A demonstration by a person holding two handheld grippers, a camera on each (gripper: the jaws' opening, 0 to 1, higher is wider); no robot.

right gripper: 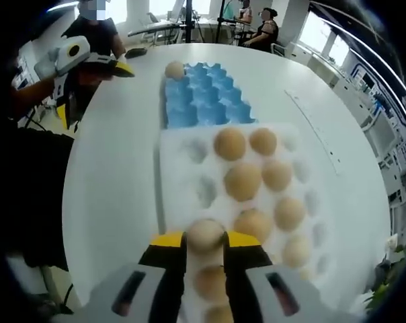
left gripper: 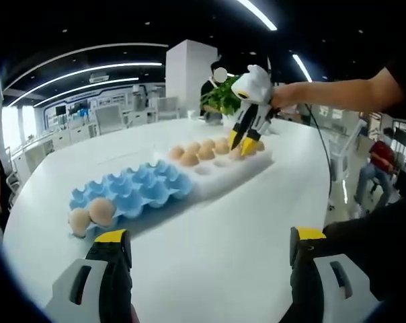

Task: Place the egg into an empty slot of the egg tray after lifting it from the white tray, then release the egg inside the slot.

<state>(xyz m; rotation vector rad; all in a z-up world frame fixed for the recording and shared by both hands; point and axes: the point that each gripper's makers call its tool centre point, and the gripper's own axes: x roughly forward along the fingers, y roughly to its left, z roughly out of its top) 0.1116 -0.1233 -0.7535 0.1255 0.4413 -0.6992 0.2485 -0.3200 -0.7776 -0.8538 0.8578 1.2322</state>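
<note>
Nearest the camera in the right gripper view, the right tongs [right gripper: 204,243] were clenched on an egg [right gripper: 205,235], one yellow tip pressing each side of it, over the near rows of the white tray [right gripper: 178,176]. I judge this side grip was chosen because the neighbouring eggs sit close and only the flanks of the egg are free. Whether the egg was already out of its cup I could not tell. Its long axis seemed to stand roughly upright in the cup, but which end was the narrow one could not be read. The blue egg tray [right gripper: 206,97] lay just beyond the white tray, touching it end to end, so the carry would be short; most of its slots looked empty, with one egg at the far corner. In the left gripper view the left tongs [left gripper: 210,249] were released, the jaws wide apart over the bare desk [left gripper: 216,215], probably kept aside to leave room.
</note>
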